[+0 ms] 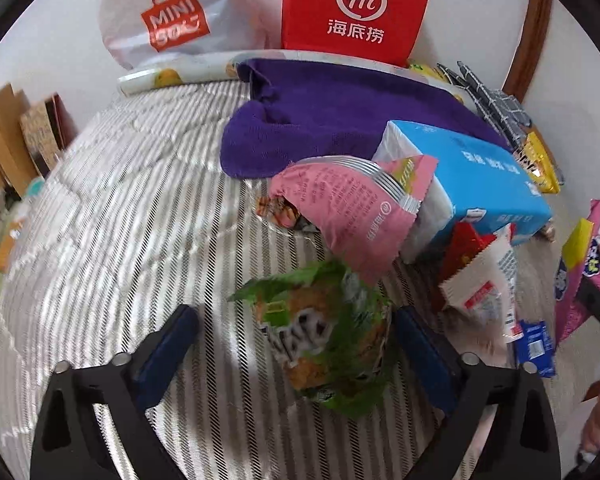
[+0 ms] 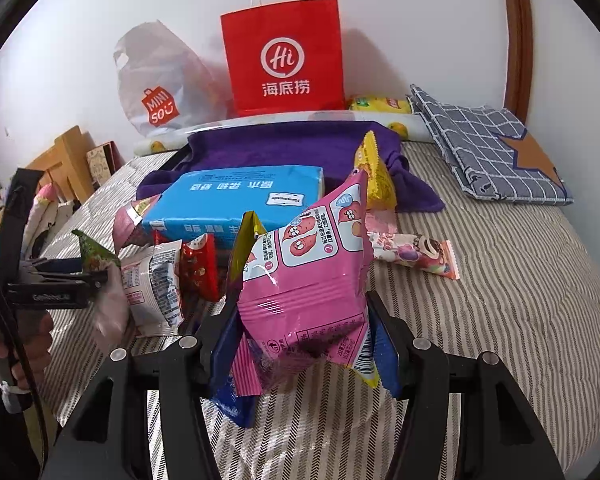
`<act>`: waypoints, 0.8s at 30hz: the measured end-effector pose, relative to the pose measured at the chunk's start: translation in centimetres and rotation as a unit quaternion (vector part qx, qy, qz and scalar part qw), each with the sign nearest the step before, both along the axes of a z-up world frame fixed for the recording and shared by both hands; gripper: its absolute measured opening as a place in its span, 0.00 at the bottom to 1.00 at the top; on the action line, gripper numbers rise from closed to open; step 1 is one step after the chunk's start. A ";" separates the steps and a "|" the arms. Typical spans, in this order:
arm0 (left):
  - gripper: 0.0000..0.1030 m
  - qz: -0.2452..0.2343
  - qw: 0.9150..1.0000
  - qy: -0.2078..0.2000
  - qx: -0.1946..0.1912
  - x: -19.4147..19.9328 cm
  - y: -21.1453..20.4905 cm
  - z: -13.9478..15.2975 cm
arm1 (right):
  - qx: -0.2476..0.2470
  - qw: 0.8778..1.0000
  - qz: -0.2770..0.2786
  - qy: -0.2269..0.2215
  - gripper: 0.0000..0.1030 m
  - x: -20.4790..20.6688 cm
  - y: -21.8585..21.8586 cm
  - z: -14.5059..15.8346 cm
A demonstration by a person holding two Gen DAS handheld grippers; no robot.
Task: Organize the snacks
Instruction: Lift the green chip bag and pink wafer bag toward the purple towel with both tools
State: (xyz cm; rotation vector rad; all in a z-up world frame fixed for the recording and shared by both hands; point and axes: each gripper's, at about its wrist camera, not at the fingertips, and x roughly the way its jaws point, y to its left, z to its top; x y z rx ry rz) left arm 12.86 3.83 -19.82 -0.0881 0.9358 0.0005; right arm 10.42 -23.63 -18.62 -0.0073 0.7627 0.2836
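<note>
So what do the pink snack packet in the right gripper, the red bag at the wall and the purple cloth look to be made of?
Pink snack packet: glossy plastic film, judging by its bright glare and sharp crinkles. Red bag: matte paper, seemingly, with flat stiff panels and thin twisted handles. Purple cloth: soft fabric, likely towelling, dull, nappy and loosely bunched.

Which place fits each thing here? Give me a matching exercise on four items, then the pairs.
Things:
1. green snack bag
2. pink snack bag
3. red paper bag
4. blue tissue pack

Places:
A. standing against the wall
B. between the fingers of the right tool
C. lying partly on the purple towel
D. between the open fingers of the left tool

Pairs: 1-D, 2-B, 3-A, 4-C
</note>
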 end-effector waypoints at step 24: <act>0.45 -0.027 0.996 -0.053 -0.071 -4.0 1.1 4.3 | 0.000 1.000 -0.022 0.002 0.56 -1.9 -1.1 1.2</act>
